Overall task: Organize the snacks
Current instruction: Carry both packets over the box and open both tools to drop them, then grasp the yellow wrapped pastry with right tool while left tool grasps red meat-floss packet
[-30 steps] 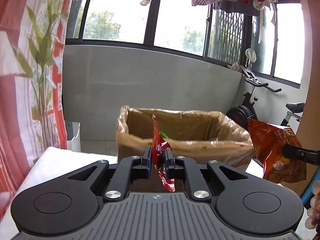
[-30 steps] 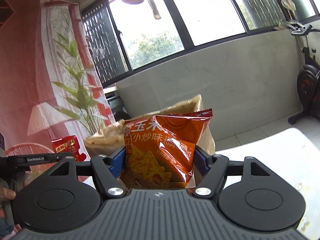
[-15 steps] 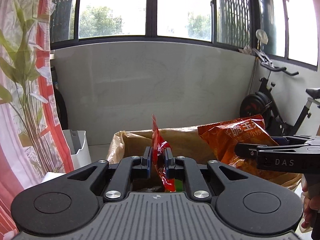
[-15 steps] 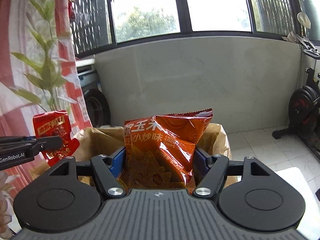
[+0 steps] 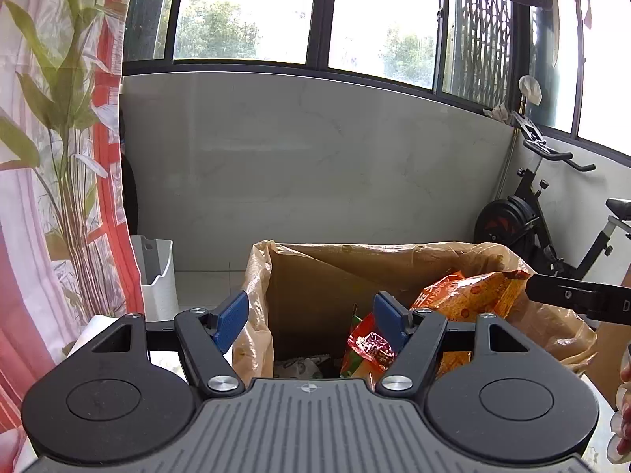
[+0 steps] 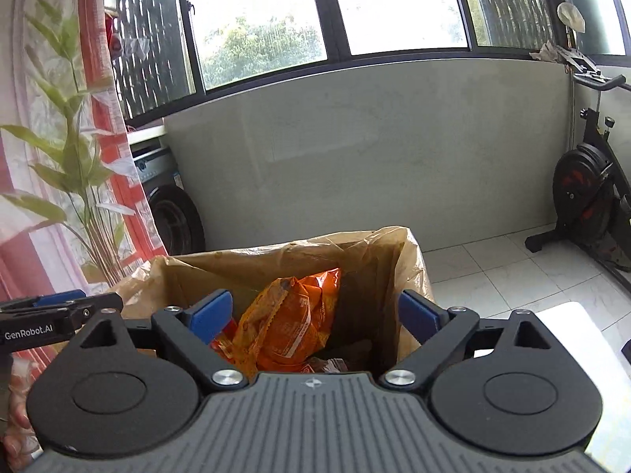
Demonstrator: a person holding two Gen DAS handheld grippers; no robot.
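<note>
Both grippers are held over a cardboard box (image 5: 315, 272) that is lined with a brownish plastic bag (image 6: 414, 260). The left gripper (image 5: 311, 313) is seen with its jaws spread; they have just been opening, and nothing is pressed between the blue pads (image 5: 230, 317). The small red snack packet (image 5: 368, 349) is found inside the box, just beside the right-side pad, but it cannot be told whether the pad touches it. The right gripper (image 6: 313, 315) is also spread wide, its jaws having just been opening, and its pads (image 6: 207, 315) are apart from the orange chips bag (image 6: 294, 325), which is seen tilted inside the box, between and beyond the two fingers. In the left wrist view the same orange bag is seen at the right side of the box, near the tip of the right gripper. An exercise bike (image 5: 552, 220) is placed by the wall, and a white bin (image 5: 157, 272) is seen on the floor beside a red-and-white curtain (image 5: 51, 197).
</note>
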